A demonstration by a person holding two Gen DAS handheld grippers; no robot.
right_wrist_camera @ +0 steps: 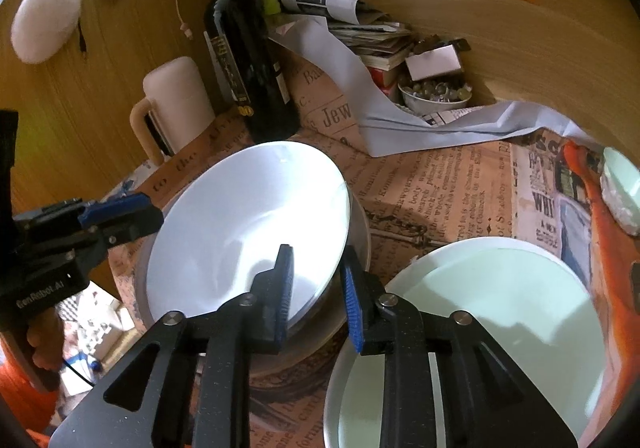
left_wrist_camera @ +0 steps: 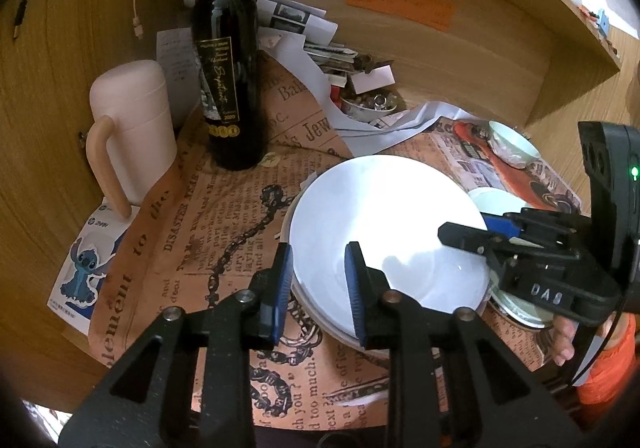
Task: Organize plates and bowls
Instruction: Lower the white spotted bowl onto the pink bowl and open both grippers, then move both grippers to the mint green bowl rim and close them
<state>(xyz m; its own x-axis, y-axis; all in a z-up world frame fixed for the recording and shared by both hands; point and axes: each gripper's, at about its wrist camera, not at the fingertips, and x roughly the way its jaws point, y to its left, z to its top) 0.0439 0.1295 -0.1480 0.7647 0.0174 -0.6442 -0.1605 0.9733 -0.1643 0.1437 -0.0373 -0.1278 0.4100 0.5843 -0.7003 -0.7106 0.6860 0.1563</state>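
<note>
Newsprint tablecloth (left_wrist_camera: pixel 192 216) underneath; both hand-held grippers (left (left_wrist_camera: pixel 320 288), right (right_wrist_camera: pixel 318 288)) straddle the white plate's (right_wrist_camera: pixel 248 216) rim, spread.

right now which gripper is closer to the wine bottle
Left. The left gripper straddles the white plate's rim on the side facing the wine bottle; the right gripper straddles the opposite rim, beside the pale green plate.

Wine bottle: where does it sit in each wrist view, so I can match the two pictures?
Left wrist: wine bottle stands upper left of centre, right of the pink jug.
Right wrist: wine bottle stands upper centre-left, behind the white plate.
Shared landmark: the pink jug left of the bottle.
</note>
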